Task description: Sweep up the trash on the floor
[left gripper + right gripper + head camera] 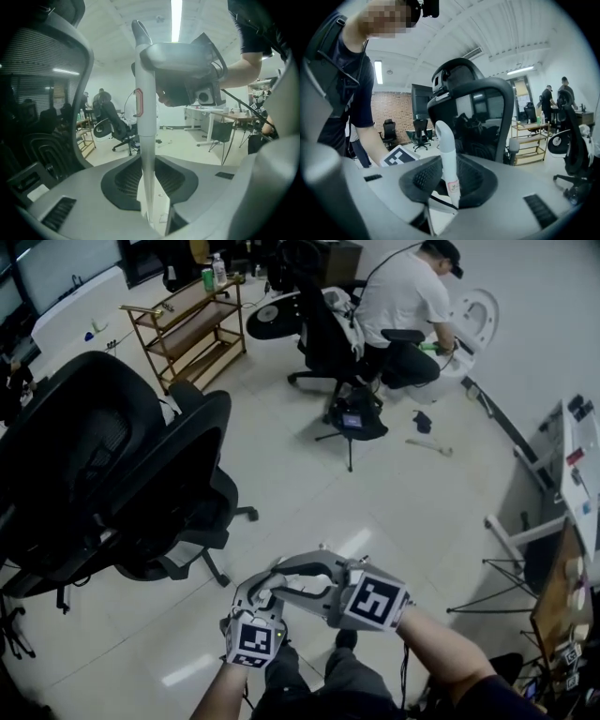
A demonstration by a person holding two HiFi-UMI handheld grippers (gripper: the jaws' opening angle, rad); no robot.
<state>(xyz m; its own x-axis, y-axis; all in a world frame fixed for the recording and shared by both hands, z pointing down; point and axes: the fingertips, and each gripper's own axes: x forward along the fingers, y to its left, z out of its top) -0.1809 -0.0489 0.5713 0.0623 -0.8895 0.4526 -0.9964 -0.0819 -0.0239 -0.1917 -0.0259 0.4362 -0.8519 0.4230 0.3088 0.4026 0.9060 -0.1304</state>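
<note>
Apparently the left tool (149, 180) grips a white handle (146, 117), bottom hidden.

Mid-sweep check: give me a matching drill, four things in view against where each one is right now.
Things:
1. white handle
2. black office chair
3. wooden shelf cart
4. tripod

Places:
A. upper left of the head view, bottles on top
B. between the left gripper's jaws
C. on open floor near the person in a white shirt
D. left side of the head view, close to the grippers

Pairs: 1-B, 2-D, 3-A, 4-C
</note>
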